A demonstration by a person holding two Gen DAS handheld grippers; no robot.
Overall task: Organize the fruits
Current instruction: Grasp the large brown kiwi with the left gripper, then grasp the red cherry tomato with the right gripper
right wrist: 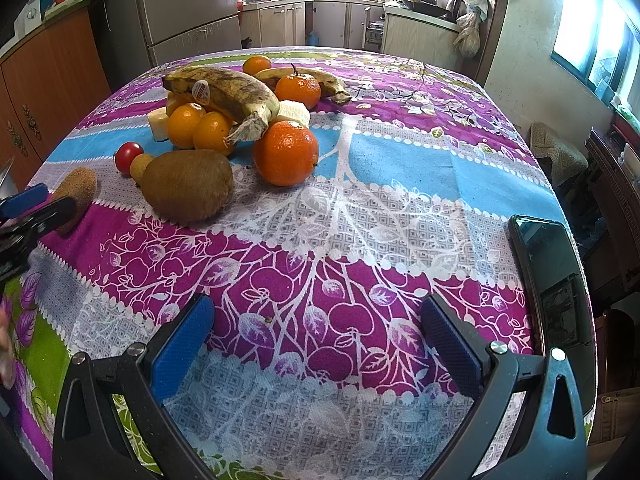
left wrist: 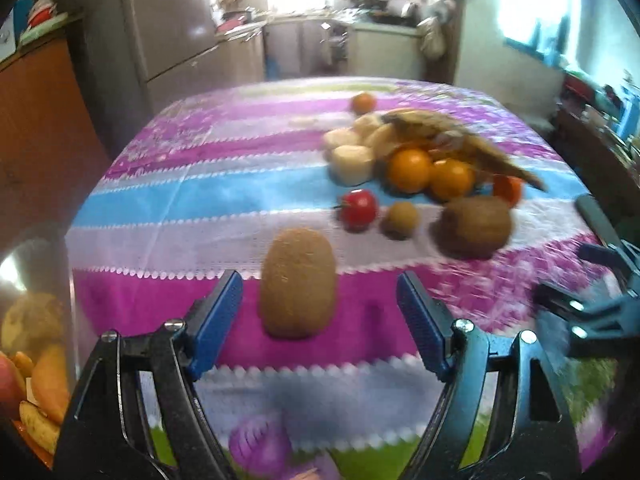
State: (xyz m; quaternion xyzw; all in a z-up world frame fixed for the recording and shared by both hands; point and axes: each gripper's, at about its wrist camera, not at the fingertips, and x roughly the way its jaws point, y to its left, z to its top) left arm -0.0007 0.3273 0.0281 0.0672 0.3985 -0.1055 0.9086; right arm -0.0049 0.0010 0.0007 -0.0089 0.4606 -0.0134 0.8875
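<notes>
Kiwi [left wrist: 298, 282] is standing upright on the magenta band of the cloth-covered surface [left wrist: 200, 184], just ahead of your left gripper [left wrist: 320, 312], whose blue pads are spreading wide on either side of it without touching. Your right gripper [right wrist: 316, 340] is hovering with its fingers apart over bare cloth, while a second kiwi [right wrist: 188, 186], oranges [right wrist: 286, 152] and bananas [right wrist: 224, 94] are lying clustered beyond.

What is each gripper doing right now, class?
Left gripper: open, empty, a kiwi between its fingers.
Right gripper: open, empty.
</notes>
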